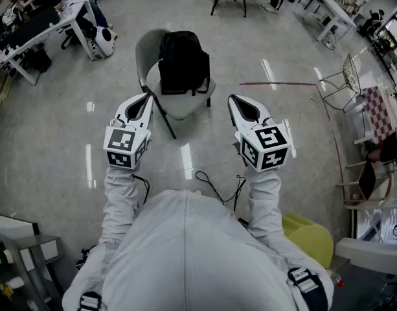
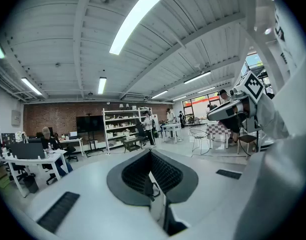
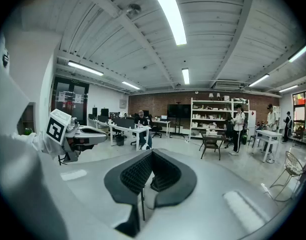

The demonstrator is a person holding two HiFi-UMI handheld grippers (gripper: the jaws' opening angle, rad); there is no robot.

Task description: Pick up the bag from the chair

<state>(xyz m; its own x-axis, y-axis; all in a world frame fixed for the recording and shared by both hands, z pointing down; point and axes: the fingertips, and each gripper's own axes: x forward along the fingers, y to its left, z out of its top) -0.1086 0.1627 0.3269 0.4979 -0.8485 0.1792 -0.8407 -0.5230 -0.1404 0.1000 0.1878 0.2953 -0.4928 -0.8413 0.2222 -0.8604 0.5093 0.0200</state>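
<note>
my left gripper, right gripper: jaws pinched together, empty. glossy grey floor below, black bag on white chair just beyond.

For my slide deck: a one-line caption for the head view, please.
Left gripper and right gripper, jaws together and empty, held before a black bag resting on a grey chair.

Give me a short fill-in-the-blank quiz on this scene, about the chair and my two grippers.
1. On the chair sits a ___ bag.
2. The left gripper and the right gripper both hold ___.
3. Open or shut: each gripper's fingers are ___.

Missing words: black; nothing; shut.
</note>
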